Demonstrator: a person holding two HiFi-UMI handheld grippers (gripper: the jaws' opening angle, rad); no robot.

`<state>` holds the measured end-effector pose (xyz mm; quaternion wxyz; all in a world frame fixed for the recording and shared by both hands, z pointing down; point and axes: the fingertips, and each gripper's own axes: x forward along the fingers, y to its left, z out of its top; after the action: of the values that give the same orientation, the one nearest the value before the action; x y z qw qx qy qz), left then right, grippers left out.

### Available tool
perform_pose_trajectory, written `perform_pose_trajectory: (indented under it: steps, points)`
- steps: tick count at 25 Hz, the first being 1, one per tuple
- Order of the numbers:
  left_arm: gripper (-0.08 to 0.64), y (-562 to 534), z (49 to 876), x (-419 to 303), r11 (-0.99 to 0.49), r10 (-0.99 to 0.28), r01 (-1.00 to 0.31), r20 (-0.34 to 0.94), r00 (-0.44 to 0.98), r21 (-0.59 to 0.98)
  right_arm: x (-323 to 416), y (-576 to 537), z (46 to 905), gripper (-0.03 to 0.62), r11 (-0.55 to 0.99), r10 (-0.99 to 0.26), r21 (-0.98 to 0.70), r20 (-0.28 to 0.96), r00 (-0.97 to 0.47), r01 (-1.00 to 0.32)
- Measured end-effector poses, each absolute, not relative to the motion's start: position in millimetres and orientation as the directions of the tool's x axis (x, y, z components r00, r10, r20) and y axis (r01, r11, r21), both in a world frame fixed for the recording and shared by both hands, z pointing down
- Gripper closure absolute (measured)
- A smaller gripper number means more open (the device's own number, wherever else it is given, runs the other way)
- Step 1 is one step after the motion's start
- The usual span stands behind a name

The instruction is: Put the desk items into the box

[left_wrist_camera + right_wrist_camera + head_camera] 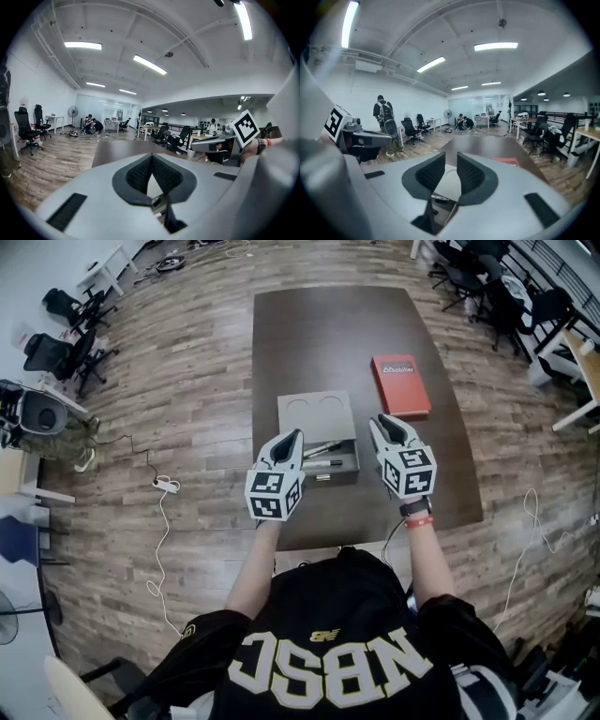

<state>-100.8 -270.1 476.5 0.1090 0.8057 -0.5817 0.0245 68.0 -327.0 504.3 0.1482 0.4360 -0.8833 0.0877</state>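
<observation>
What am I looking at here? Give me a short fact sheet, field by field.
table: dark brown, wood floor around
box: grey, open, near the person
pens: lying inside the box
red book: on table, right of the box
left gripper: fingers together, empty
right gripper: fingers apart, empty

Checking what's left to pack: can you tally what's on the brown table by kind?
Grey open-lidded box: 1
Dark pens lying inside that box: 2 that I can make out
Red rectangular book, lying outside the box: 1
Total: 4
</observation>
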Motion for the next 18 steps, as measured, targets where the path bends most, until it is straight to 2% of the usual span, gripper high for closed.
perform_pose_trajectory:
  steps: [5,8,18]
  points:
    - [0.546,-257,442,-99,-0.287,-0.955,-0.957,0.068,0.289,0.033,72,-299,466,0.532,0.551,-0.813,-0.018,0.213,-0.541,-0.835]
    - [0.546,-248,430,-102,-0.267,-0.963,-0.963,0.018,0.268,0.025,73,-287,452,0.583,0.510,-0.848,0.016,0.173,-0.500,-0.860]
    - [0.548,-240,419,-116,-0.206,-0.978,-0.978,-0.036,0.205,0.023,61,-271,442,0.583,0.486,-0.866,0.011,0.141,-0.480,-0.874]
